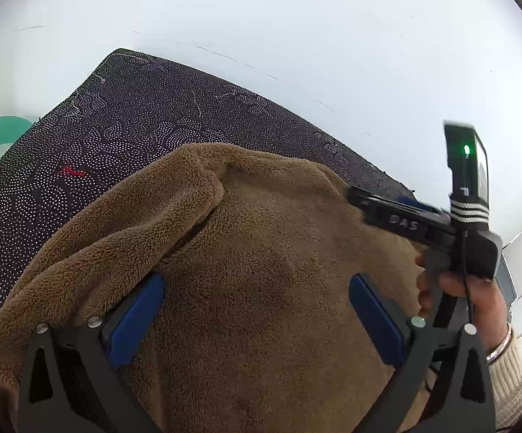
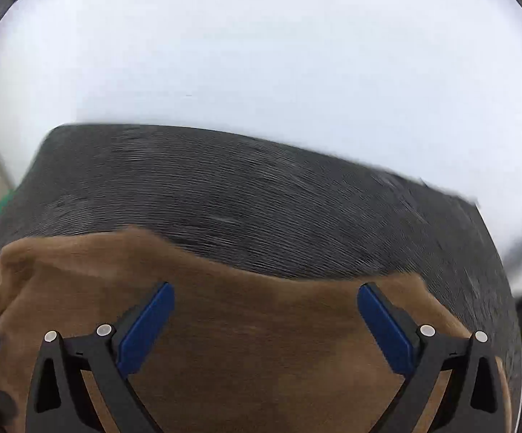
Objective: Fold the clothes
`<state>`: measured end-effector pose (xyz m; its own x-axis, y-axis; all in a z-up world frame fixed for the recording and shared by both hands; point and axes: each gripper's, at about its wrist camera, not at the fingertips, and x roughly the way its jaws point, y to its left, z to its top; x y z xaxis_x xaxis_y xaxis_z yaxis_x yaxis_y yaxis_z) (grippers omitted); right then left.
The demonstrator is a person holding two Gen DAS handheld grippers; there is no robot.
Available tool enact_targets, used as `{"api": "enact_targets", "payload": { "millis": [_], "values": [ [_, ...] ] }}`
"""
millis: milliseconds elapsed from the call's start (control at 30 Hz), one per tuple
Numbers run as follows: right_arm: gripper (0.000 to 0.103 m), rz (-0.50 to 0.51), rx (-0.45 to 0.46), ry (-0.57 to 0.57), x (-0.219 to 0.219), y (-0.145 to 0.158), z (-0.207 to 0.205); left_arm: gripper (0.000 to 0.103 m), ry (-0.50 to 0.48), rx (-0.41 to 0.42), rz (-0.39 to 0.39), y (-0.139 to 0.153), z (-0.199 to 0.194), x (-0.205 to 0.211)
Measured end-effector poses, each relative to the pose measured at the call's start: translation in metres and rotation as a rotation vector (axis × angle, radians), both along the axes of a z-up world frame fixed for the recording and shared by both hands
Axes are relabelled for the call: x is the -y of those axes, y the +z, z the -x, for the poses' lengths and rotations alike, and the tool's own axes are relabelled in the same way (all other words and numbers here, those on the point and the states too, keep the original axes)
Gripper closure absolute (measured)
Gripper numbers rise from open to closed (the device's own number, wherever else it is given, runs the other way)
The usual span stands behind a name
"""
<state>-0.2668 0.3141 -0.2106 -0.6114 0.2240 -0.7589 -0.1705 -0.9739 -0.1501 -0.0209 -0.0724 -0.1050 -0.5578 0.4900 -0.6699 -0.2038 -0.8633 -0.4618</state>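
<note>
Brown fleece garment (image 1: 246, 259) bunched on dark dotted mat (image 1: 124, 126), long axis unclear. Left hand-held gripper (image 1: 257, 299) and right hand-held gripper (image 2: 264, 310): jaws spread, empty, over fleece.

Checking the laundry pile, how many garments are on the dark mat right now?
1: a brown fleece garment lies bunched on the dotted dark mat, under the open left gripper and right gripper. Others could be hidden beneath it.
</note>
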Motion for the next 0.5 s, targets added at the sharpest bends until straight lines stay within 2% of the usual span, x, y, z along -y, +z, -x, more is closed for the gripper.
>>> {"api": "enact_targets", "payload": {
  "millis": [100, 200, 367, 500],
  "values": [
    [0.0, -0.019, 0.006, 0.086, 0.034, -0.002, 0.014, 0.0, 0.001, 0.0, -0.006, 0.0, 0.0, 0.001],
    [0.0, -0.008, 0.027, 0.05, 0.039, -0.014, 0.037, 0.0, 0.0, -0.001, -0.012, 0.0, 0.0, 0.002],
    [0.0, 0.116, 0.08, -0.002, 0.032, -0.032, 0.065, 0.0, 0.001, -0.002, -0.021, 0.0, 0.0, 0.003],
    [0.0, 0.116, 0.08, -0.004, 0.033, -0.034, 0.068, 0.0, 0.001, -0.002, -0.023, -0.001, -0.001, 0.003]
  ]
}}
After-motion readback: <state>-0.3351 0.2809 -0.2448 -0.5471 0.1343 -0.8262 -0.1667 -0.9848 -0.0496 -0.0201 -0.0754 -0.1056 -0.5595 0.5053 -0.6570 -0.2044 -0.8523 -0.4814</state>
